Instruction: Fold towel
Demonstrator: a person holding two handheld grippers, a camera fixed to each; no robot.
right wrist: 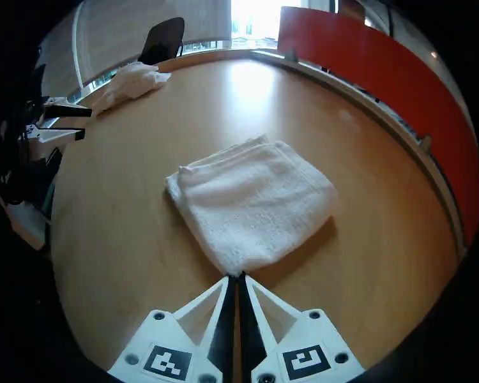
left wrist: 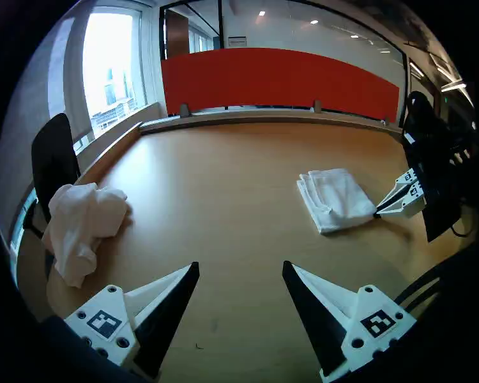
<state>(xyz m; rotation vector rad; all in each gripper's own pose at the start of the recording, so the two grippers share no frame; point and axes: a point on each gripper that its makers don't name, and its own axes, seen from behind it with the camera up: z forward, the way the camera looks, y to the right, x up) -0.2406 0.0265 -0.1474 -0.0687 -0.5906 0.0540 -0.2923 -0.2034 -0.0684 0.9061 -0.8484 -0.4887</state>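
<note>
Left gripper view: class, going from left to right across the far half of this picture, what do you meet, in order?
black chair → crumpled towel → folded towel → right gripper

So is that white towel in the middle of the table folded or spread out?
Folded: the towel lies as a compact rectangle on the table, with stacked layers showing along its edge.
</note>
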